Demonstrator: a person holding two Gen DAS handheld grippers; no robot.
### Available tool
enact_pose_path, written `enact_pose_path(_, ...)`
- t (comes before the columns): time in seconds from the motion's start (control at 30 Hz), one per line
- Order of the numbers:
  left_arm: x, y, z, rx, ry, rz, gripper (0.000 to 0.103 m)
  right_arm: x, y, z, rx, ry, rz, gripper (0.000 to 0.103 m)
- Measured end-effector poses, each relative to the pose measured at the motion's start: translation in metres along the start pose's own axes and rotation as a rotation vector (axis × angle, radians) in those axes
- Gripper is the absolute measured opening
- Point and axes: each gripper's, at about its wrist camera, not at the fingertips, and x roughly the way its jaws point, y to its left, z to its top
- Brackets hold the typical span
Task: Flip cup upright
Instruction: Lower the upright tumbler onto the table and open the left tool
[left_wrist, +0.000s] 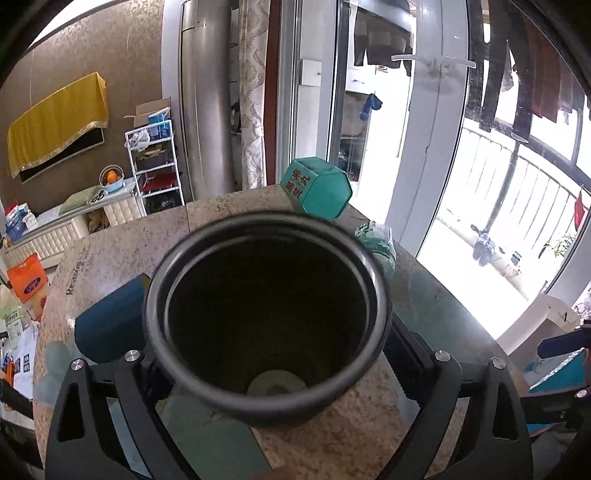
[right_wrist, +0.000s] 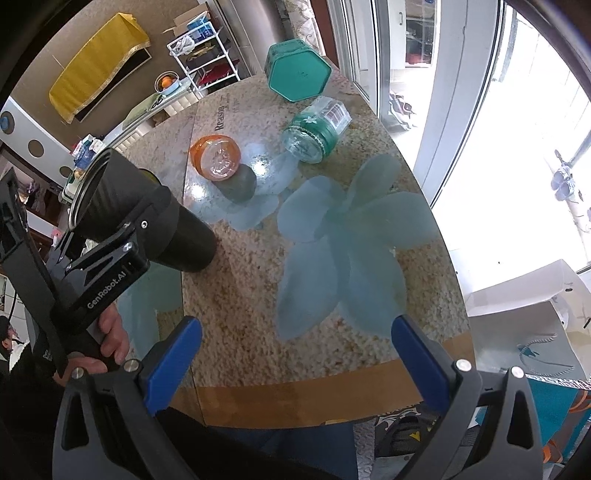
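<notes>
A black cup (left_wrist: 266, 321) fills the left wrist view, its open mouth turned toward the camera. My left gripper (left_wrist: 266, 332) is shut on the black cup at both sides. In the right wrist view the cup (right_wrist: 147, 210) is tilted, mouth up and to the left, its base near the table (right_wrist: 258, 288), with the left gripper (right_wrist: 122, 240) clamped across its body. My right gripper (right_wrist: 295, 362) is open and empty above the table's near edge.
A teal hexagonal tin (right_wrist: 297, 70) stands at the table's far side. A clear glass jar with a green band (right_wrist: 317, 129) lies on its side near it. An orange-tinted glass (right_wrist: 218, 157) rests upside down at centre left. A window lies to the right.
</notes>
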Motion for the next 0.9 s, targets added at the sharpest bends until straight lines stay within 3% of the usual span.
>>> enact_pose_path(0.17, -0.003, 0.000, -0.001, 0.007, 0.026, -0.020, 0.103, -0.003, -0.002, -0.001, 0.018, -0.011, -0.003, 0.103)
enact_pose_path(0.43, -0.034, 0.007, 0.011, 0.064, 0.032, -0.104, 0.103, -0.009, 0.015, 0.001, 0.013, -0.043, 0.015, 0.103)
enact_pose_path(0.6, -0.055, 0.025, 0.022, 0.061, 0.055, -0.136, 0.103, -0.035, 0.035, 0.011, -0.022, -0.127, -0.037, 0.103)
enact_pose_path(0.9, -0.079, 0.065, 0.052, 0.017, 0.189, -0.141, 0.103, -0.075, 0.096, 0.037, -0.122, -0.235, -0.083, 0.103)
